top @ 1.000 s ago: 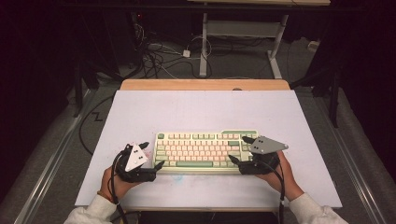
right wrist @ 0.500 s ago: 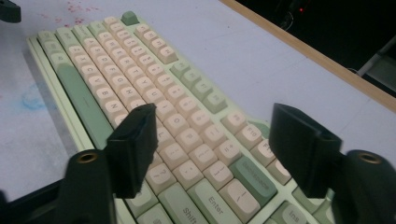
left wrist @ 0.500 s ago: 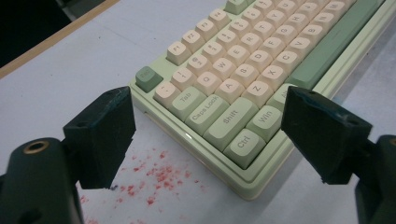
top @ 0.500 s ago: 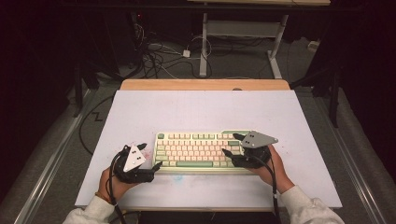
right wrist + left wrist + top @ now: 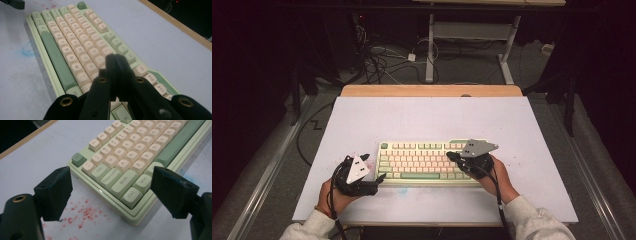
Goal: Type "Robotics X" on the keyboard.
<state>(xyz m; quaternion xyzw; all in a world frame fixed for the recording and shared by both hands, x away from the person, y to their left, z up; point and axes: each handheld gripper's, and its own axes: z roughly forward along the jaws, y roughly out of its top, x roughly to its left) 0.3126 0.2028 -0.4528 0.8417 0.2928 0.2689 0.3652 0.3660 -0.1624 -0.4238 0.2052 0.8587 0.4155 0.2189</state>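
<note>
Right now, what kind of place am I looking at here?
Probably a lab or recording workstation: a white-topped table holding a green and cream keyboard, loose cables on the floor behind it, and dark surroundings.

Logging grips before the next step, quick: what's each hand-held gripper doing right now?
Left hand-held gripper: open, holding nothing, jaws either side of the keyboard's corner.
Right hand-held gripper: jaws just closed, shut on nothing, above the keys.

Closed fingers (image 5: 115, 60) — over keyboard (image 5: 75, 47)
</note>
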